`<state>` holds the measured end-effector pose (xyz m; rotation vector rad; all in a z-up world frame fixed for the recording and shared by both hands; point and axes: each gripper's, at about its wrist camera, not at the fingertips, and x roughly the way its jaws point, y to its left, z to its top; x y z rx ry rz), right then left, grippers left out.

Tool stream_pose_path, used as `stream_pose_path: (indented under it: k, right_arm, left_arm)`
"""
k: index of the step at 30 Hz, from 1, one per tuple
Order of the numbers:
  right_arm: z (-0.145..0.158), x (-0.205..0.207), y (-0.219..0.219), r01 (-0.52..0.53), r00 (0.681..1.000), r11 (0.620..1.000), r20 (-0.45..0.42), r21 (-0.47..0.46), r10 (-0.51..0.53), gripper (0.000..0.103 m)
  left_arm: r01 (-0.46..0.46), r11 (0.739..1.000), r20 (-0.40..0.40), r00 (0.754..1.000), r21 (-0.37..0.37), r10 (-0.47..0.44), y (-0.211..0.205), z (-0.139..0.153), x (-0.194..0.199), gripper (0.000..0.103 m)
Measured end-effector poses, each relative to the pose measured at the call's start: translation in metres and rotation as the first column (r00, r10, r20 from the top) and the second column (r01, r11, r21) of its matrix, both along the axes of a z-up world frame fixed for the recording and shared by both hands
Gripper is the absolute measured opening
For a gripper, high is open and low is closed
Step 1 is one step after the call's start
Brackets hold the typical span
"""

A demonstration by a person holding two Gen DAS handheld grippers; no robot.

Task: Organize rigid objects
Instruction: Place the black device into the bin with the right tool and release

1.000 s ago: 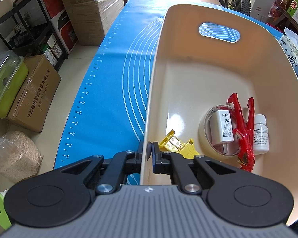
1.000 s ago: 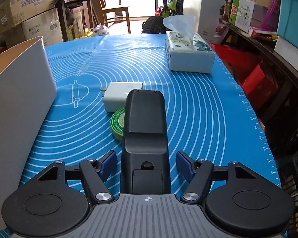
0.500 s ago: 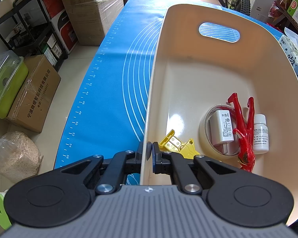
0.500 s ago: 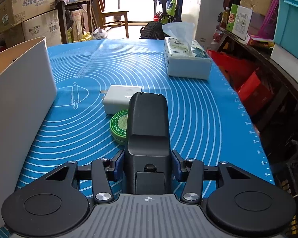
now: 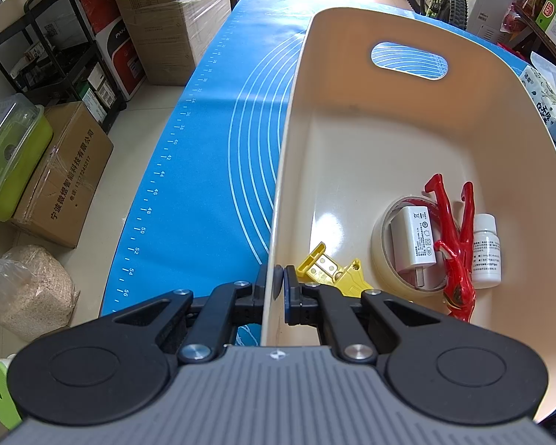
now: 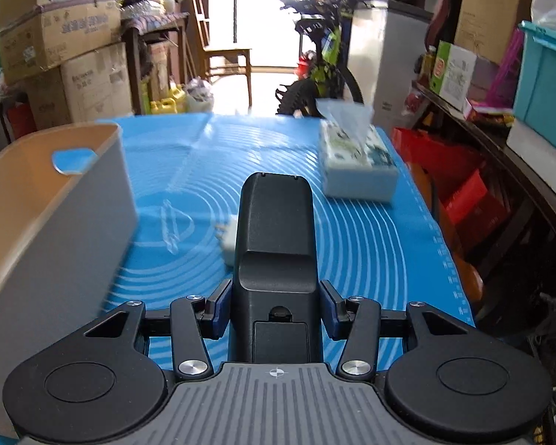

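Gripping a matte black, blocky remote (image 6: pixel 276 244), the right gripper (image 6: pixel 274 309).

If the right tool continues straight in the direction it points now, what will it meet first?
Probably nothing close: the right tool, shut on the black device, points over the blue mat, between the bin and the tissue pack. The white charger lies lower, beside the line. Depth is unclear.

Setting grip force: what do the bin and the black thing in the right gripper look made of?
Bin: looks like hard plastic, cream and glossy inside with a bright highlight, thin moulded rim and handle cutout. Black object in the right gripper: seemingly rigid matte plastic, soft dull sheen, moulded edges and a hatch-like panel; maybe a remote.
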<state>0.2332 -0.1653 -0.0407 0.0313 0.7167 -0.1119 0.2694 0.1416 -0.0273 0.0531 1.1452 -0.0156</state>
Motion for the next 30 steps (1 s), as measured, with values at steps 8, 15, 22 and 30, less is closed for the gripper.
stream_pose_path:
  k: [8, 15, 22, 30]
  right_arm:
    - [0.043, 0.012, 0.034, -0.094, 0.993, 0.995, 0.072, 0.020, 0.092, 0.054]
    - [0.066, 0.031, 0.068, -0.167, 0.979, 0.985, 0.127, 0.042, 0.160, 0.054]
    - [0.069, 0.041, 0.111, -0.251, 0.962, 0.966, 0.128, 0.060, 0.242, 0.054]
    - [0.048, 0.052, 0.151, -0.312, 0.950, 0.946, 0.012, 0.090, 0.312, 0.054]
  left_arm:
    - [0.000, 1.000, 0.000, 1.000, -0.001, 0.000, 0.000, 0.000, 0.000, 0.008]
    - [0.000, 1.000, 0.000, 1.000, -0.002, 0.000, 0.000, 0.000, 0.000, 0.008]
    - [0.001, 1.000, 0.001, 1.000, -0.001, -0.001, 0.000, -0.001, -0.001, 0.008]
    - [0.002, 1.000, 0.001, 1.000, 0.001, -0.002, -0.001, -0.001, 0.000, 0.008]
